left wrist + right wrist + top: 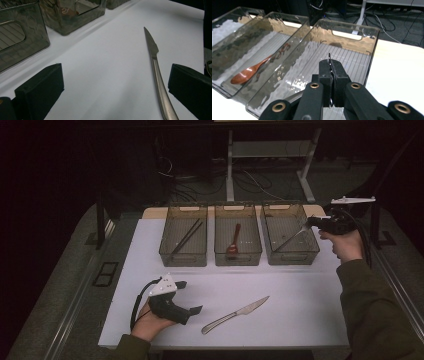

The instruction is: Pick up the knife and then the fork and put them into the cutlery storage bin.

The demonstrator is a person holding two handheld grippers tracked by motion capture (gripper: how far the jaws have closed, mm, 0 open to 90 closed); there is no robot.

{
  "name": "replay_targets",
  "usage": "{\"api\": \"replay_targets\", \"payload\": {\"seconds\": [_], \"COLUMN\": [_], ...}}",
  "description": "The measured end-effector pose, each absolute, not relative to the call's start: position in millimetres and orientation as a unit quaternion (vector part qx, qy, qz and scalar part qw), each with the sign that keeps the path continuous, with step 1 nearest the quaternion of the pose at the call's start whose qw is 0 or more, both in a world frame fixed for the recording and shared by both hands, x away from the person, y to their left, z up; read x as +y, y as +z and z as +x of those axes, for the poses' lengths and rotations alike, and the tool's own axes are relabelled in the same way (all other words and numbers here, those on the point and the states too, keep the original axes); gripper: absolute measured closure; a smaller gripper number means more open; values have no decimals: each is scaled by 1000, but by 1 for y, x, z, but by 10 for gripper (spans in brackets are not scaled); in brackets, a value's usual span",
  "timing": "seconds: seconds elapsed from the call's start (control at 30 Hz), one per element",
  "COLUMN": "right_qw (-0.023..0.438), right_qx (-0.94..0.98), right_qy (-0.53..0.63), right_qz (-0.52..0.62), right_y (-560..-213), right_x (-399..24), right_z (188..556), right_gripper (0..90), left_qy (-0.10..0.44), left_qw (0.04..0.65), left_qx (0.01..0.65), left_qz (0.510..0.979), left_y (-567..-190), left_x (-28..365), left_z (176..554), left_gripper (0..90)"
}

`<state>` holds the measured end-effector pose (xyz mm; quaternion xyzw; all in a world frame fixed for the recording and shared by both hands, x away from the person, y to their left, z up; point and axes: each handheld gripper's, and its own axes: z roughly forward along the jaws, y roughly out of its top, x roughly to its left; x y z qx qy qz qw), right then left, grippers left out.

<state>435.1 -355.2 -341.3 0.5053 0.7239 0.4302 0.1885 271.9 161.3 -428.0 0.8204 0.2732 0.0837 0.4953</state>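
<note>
My right gripper [330, 75] clamped a thin metal utensil [292, 238] above the right bin [310, 251]; my left gripper [189, 297] stood apart, knife [235, 314] at its three o'clock. No legible writing.

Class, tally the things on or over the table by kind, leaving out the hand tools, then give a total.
Clear bins: 3
Chopsticks: 2
Wooden spoon: 1
Knife: 1
Metal utensil, kind unclear, in the right gripper jaws: 1
Total: 8
</note>
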Motion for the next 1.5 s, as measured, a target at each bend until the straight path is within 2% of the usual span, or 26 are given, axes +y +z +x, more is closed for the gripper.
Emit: {"api": "replay_targets", "payload": {"seconds": [0.33,0.57,0.97,1.1,1.33,1.5], "right_qw": [162,184,191,195,208,219], "right_qx": [735,735,739,741,738,732], "right_qy": [413,393,365,362,360,369], "right_qz": [513,521,532,531,531,528], "right_y": [-350,-358,-384,-387,-386,-382], "right_x": [-350,-346,-341,-341,-342,-345], "right_z": [452,469,490,493,493,491], "right_gripper": [865,831,779,723,538,471], "left_qy": [78,76,71,70,71,71], "left_qw": [493,491,493,492,492,492], "left_qx": [272,270,267,266,266,266], "left_qz": [823,825,825,826,826,826], "left_y": [-429,-429,-429,-429,-430,-430], "left_x": [160,159,157,157,156,156], "left_z": [272,272,274,274,274,274], "left_gripper": [0,0,0,0,0,0]}}
